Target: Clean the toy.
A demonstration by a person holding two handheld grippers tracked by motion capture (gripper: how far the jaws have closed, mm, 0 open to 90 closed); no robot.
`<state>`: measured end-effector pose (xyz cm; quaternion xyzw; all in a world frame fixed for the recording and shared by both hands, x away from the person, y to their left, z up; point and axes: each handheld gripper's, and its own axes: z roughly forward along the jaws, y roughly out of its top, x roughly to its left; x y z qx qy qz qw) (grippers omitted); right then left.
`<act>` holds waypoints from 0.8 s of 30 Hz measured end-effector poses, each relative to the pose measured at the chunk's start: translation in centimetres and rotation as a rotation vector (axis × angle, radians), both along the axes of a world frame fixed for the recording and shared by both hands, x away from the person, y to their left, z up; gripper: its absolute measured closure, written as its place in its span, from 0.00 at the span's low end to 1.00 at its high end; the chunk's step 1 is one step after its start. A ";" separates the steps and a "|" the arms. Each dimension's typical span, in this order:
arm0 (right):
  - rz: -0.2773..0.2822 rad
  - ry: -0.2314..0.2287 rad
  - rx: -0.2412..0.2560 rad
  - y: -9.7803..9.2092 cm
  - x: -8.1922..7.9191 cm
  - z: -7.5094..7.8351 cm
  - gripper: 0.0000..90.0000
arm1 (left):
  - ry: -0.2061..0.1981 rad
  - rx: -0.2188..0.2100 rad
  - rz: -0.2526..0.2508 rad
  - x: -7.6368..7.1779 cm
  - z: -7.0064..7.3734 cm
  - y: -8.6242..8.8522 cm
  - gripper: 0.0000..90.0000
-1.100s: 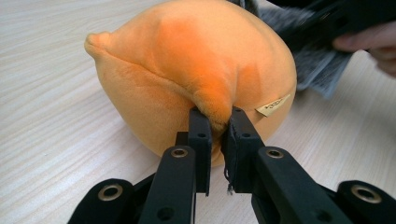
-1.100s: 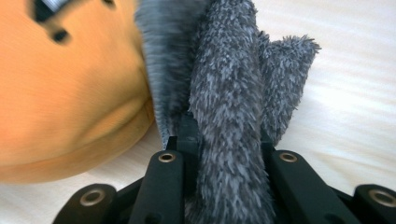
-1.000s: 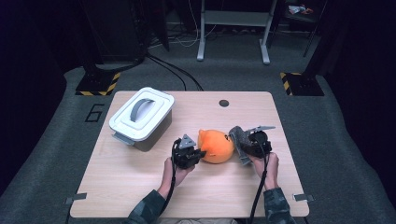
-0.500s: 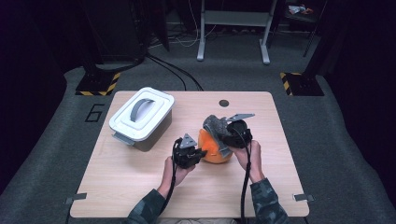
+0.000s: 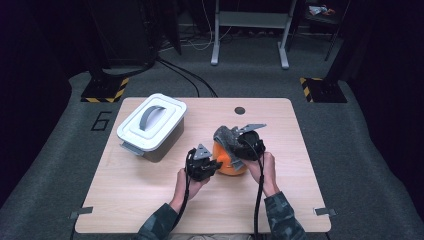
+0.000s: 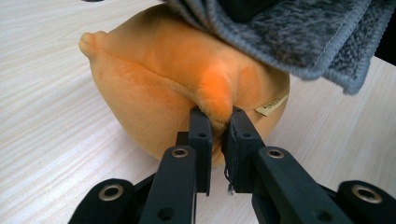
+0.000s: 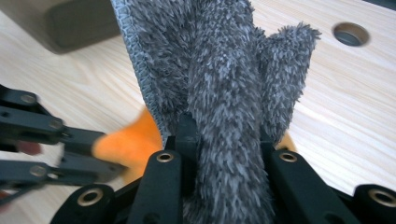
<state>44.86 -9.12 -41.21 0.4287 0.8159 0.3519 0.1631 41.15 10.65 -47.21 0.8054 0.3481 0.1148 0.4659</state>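
An orange plush toy (image 6: 159,88) sits near the middle of the table. My left gripper (image 6: 217,122) is shut on a fold of its fabric, seen from above at the orange plush toy (image 5: 231,165) with the left gripper (image 5: 216,165) at its left side. My right gripper (image 7: 224,135) is shut on a grey fluffy cloth (image 7: 224,70). The grey cloth (image 5: 227,137) hangs over the top of the toy, under the right gripper (image 5: 240,147). In the left gripper view the cloth (image 6: 299,32) drapes across the toy's upper right.
A white lidded bin with a grey handle (image 5: 151,125) stands at the table's back left. A round hole (image 5: 240,110) lies in the wooden tabletop (image 5: 125,200) near the far edge. Dark floor surrounds the table.
My right gripper has carried the grey cloth leftward, from beside the toy onto its top. The left gripper has kept its hold on the toy.
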 end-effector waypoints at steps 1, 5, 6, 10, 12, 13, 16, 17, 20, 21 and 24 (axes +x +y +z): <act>-0.006 0.003 0.005 -0.4 0.0 -0.1 0.82 | 0.001 -0.003 0.001 0.0 -0.1 0.0 0.91; -0.050 0.015 0.018 -2.0 -0.1 -0.6 0.82 | 0.003 -0.006 0.002 0.1 -0.2 0.0 0.91; -0.054 0.016 0.015 -2.4 -0.2 -0.8 0.82 | 0.007 -0.003 -0.005 0.1 -0.2 0.1 0.91; -0.086 0.028 0.016 -4.0 -0.2 -1.7 0.82 | 0.015 -0.015 0.008 0.2 -0.4 0.3 0.91; -0.100 0.047 0.036 -4.9 -0.3 -2.3 0.82 | 0.013 -0.012 0.007 0.1 -0.4 0.3 0.91; -0.113 0.050 0.038 -5.2 -0.4 -2.5 0.82 | 0.013 -0.011 0.007 0.1 -0.4 0.3 0.91; -0.133 0.067 0.054 -6.3 -0.5 -3.5 0.82 | 0.023 -0.020 0.005 0.3 -0.4 0.3 0.91; -0.135 0.069 0.056 -6.6 -0.5 -4.0 0.82 | 0.021 -0.015 0.000 0.3 -0.5 0.3 0.91; -0.149 0.090 0.058 -7.1 -0.5 -4.8 0.82 | 0.026 -0.022 0.005 0.3 -0.4 0.3 0.91; -0.160 0.101 0.067 -7.2 -0.5 -5.0 0.82 | 0.026 -0.022 0.005 0.3 -0.4 0.3 0.91; -0.160 0.105 0.064 -7.5 -0.5 -5.6 0.82 | 0.021 -0.014 0.001 0.4 -0.4 0.3 0.91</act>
